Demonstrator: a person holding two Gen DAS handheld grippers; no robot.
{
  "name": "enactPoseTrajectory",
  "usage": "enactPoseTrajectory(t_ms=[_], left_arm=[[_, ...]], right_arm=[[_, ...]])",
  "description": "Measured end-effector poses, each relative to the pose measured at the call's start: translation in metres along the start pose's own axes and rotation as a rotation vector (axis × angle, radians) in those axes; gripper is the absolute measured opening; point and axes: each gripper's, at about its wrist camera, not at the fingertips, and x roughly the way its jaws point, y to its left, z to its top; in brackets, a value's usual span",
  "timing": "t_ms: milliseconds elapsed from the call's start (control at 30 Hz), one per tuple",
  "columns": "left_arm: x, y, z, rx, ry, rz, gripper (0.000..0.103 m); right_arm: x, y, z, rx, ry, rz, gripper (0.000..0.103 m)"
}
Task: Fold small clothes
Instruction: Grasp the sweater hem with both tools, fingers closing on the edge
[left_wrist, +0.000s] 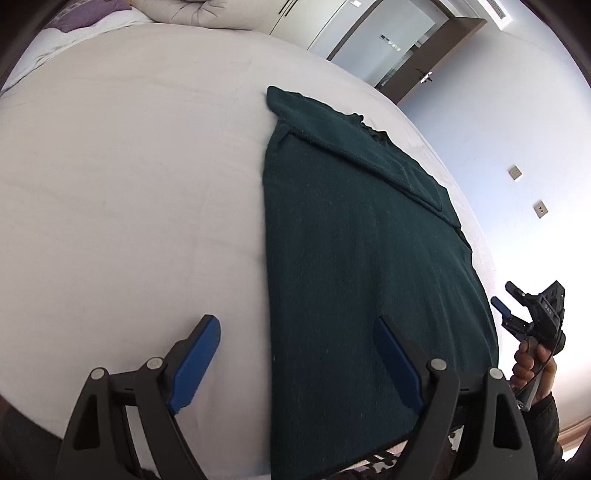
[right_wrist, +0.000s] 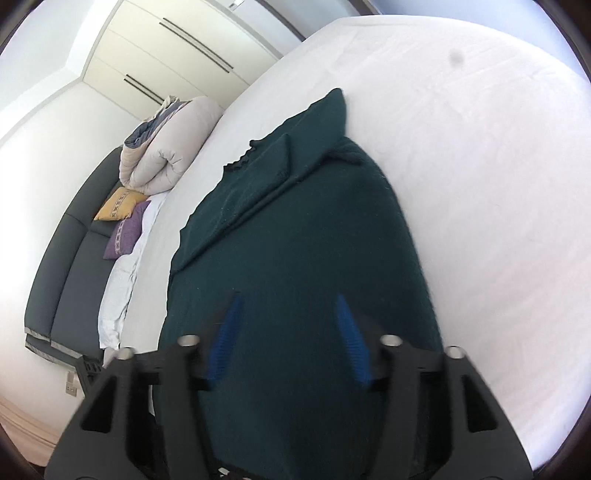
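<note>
A dark green knitted sweater (left_wrist: 351, 258) (right_wrist: 295, 221) lies flat on the white bed (left_wrist: 129, 166) (right_wrist: 480, 184), folded into a long strip with a sleeve laid across its upper part. My left gripper (left_wrist: 295, 321) hangs open over the sweater's near left edge: one blue pad is above the sheet, the other above the cloth. Nothing is between its fingers. My right gripper (right_wrist: 288, 297) is open too, above the sweater's near end and holding nothing. In the left wrist view the right gripper (left_wrist: 504, 295) shows at the sweater's right side, held by a hand (left_wrist: 532, 365).
A rolled beige duvet (right_wrist: 166, 147) (left_wrist: 192, 11) lies at the head of the bed, with a yellow cushion (right_wrist: 118, 208) and a purple cushion (right_wrist: 123, 234) against a dark headboard (right_wrist: 66, 258). Wardrobe doors (right_wrist: 177, 48) stand behind it. A door (left_wrist: 388, 44) is beyond the bed's far edge.
</note>
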Motion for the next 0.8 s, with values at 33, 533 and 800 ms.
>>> enactPoseTrajectory(t_ms=[33, 533, 800], left_arm=[[-0.002, 0.000, -0.005, -0.002, 0.002, 0.003, 0.086], [0.000, -0.015, -0.032, 0.064, 0.091, 0.009, 0.080], [-0.004, 0.000, -0.036, 0.002, 0.173, -0.053, 0.054]], right_arm=[[-0.012, -0.004, -0.008, 0.009, -0.026, 0.000, 0.071], [-0.075, -0.057, -0.058, 0.060, 0.019, -0.096, 0.071], [-0.082, -0.063, -0.065, 0.084, 0.058, -0.067, 0.070]])
